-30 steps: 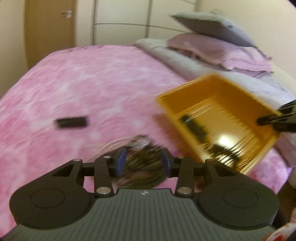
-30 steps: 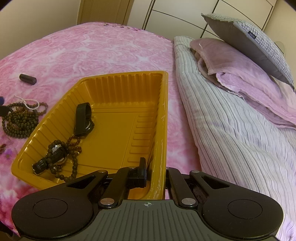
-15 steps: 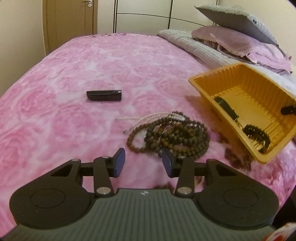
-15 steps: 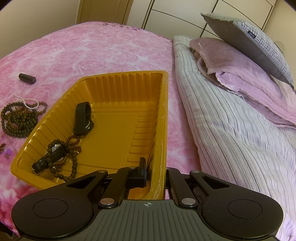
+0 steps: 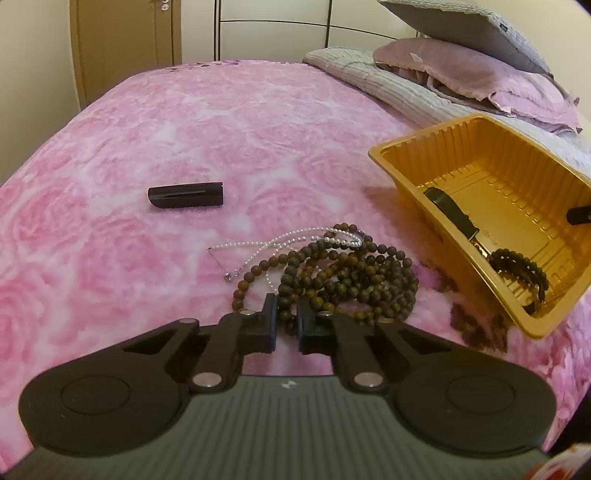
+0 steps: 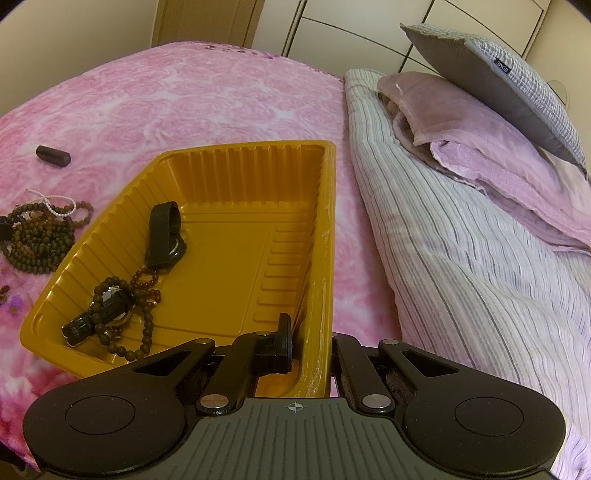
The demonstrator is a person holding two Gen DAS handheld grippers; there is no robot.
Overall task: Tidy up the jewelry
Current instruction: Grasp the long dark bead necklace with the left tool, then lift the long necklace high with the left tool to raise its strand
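While the right tongs were clamped on the yellow tray rim, the heavy, limp brown bead strands, heaped on the bed at the tray's nine o'clock, were pinched at their near edge by the narrowed left tongs, and were judged likely to sag and snag the pearl string.

Warm, dim indoor light, yellowish cast in both views. Frames sharp, no motion blur. Soft shadow left of the tray on the blanket ahead of the left gripper; faint glare on the tray wall by the right gripper. Strong fisheye bend at edges, dark vignette in corners. Far wardrobe slightly soft.
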